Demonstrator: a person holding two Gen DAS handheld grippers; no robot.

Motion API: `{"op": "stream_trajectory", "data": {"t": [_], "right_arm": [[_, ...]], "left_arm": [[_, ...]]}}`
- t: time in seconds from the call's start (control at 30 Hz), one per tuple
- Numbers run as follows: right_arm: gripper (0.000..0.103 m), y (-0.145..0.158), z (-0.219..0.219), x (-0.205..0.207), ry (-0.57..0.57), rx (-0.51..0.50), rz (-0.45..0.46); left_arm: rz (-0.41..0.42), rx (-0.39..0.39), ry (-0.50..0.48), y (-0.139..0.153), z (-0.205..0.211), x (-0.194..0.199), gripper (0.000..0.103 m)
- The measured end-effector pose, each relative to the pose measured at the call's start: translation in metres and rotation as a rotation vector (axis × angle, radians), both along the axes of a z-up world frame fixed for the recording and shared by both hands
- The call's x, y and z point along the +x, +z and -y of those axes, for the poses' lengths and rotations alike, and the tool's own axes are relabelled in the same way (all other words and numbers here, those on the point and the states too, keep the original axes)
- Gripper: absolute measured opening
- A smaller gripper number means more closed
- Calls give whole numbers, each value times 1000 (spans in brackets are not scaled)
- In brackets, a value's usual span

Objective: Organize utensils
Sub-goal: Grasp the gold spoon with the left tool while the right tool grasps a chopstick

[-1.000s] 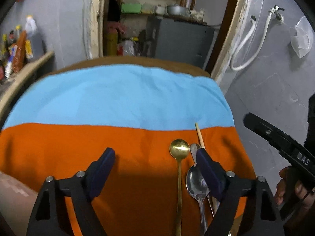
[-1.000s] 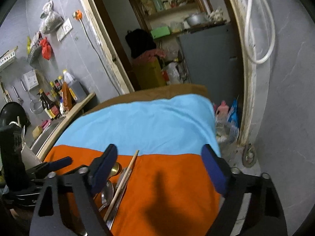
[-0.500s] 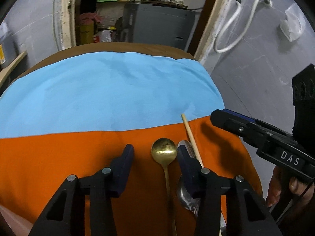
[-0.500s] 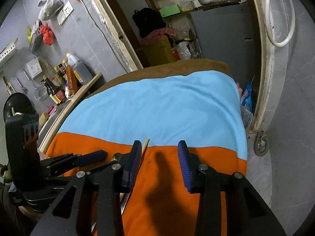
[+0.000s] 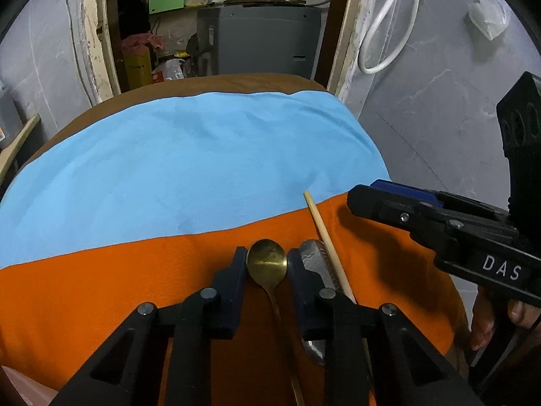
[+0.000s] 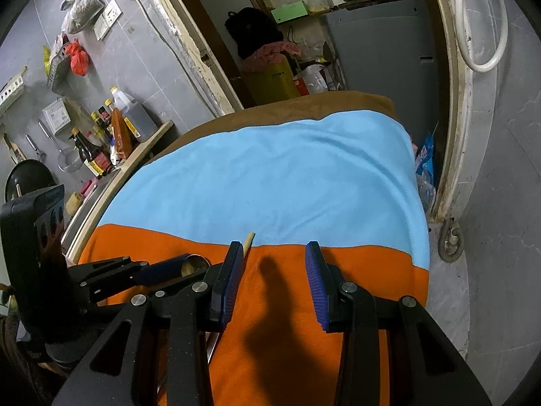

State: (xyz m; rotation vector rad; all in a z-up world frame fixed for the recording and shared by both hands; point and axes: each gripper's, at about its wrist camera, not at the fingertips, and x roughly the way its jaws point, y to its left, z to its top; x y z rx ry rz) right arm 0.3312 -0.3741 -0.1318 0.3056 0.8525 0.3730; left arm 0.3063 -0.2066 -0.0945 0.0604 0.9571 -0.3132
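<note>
A gold spoon (image 5: 267,264) lies on the orange part of the cloth (image 5: 101,287). My left gripper (image 5: 265,257) has closed in around its bowl, fingers touching both sides. Right of it lie a silver utensil (image 5: 316,257), partly hidden by my right finger, and a wooden chopstick (image 5: 326,240). My right gripper (image 6: 274,253) hovers open and empty over the orange cloth, to the right of the utensils; it also shows in the left wrist view (image 5: 389,199). The chopstick tip (image 6: 249,238) and spoon bowl (image 6: 194,264) show in the right wrist view.
The table is covered by a blue cloth (image 5: 189,165) at the far half. A wooden shelf with bottles (image 6: 111,135) stands to the left. A doorway with a grey cabinet (image 5: 257,40) is behind; a grey wall (image 5: 439,101) stands close on the right.
My left gripper's fingers narrowed from wide open and closed around the gold spoon's bowl. My right gripper's fingers narrowed and it moved up close beside the utensils.
</note>
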Motion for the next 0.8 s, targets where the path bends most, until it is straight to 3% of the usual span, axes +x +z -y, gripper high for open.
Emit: {"op": "stream_trajectory", "data": {"t": [0.1, 0.4, 0.53, 0.6, 0.8], "right_arm": [[34, -1, 0, 1, 0, 6, -9], [34, -3, -11, 5, 47, -9, -35], [29, -2, -23, 10, 73, -32, -56], [22, -5, -33, 15, 85, -65, -93], [22, -1, -54, 27, 45, -172, -220]], "left_arm": [[-1, -14, 17, 2, -5, 1, 9], [-1, -63, 129, 4, -23, -11, 5], [13, -34, 171, 6, -29, -15, 5], [16, -23, 184, 6, -32, -16, 5], [18, -26, 201, 7, -35, -18, 4]]}}
